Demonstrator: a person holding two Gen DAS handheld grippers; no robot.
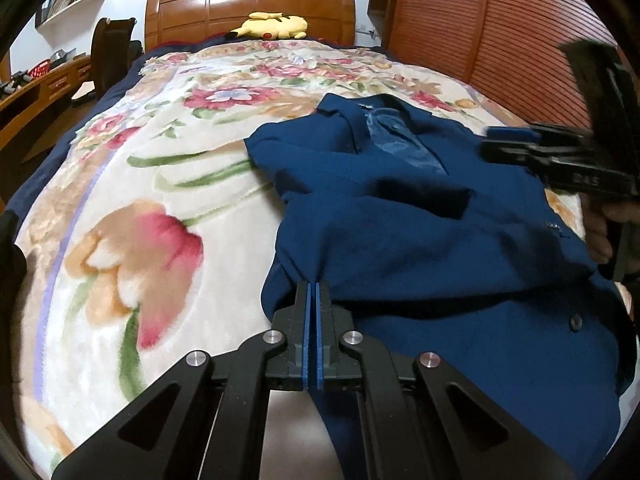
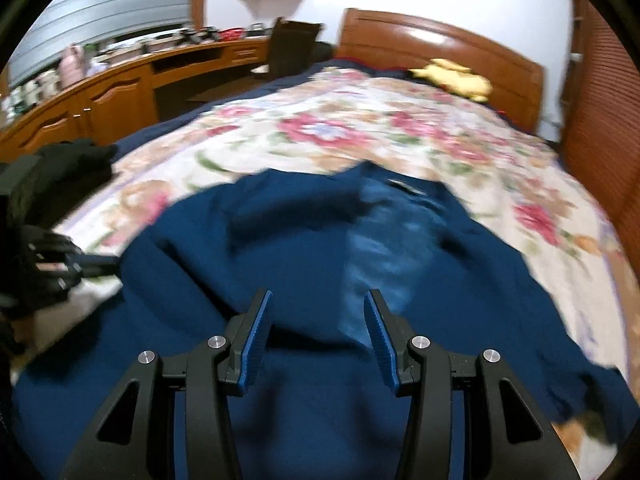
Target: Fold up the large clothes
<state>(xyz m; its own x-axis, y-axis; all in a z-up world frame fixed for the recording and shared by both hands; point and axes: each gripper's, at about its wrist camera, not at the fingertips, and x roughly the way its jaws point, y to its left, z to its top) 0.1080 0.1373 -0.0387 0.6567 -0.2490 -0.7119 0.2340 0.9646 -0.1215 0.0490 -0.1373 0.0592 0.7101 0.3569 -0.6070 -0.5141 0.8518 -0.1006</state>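
Observation:
A dark blue jacket (image 1: pixel 400 220) lies front up on the floral blanket, collar toward the headboard, its shiny lining showing at the neck. My left gripper (image 1: pixel 314 286) is shut on the jacket's left edge, and a crease runs out from the pinch. It shows again at the left of the right wrist view as the left gripper (image 2: pixel 108 260). My right gripper (image 2: pixel 318 300) hovers open over the middle of the jacket (image 2: pixel 300 240) with only cloth below it. From the left wrist view the right gripper (image 1: pixel 496 144) is blurred, above the jacket's right shoulder, with a hand behind it.
The floral blanket (image 1: pixel 140 200) covers a bed with a wooden headboard (image 1: pixel 248 8). A yellow plush toy (image 1: pixel 272 26) lies at the head. A slatted wooden wardrobe (image 1: pixel 500 40) stands on the right, a desk (image 2: pixel 100 100) and chair (image 2: pixel 288 44) on the left. Dark clothing (image 2: pixel 60 168) sits at the bed's left edge.

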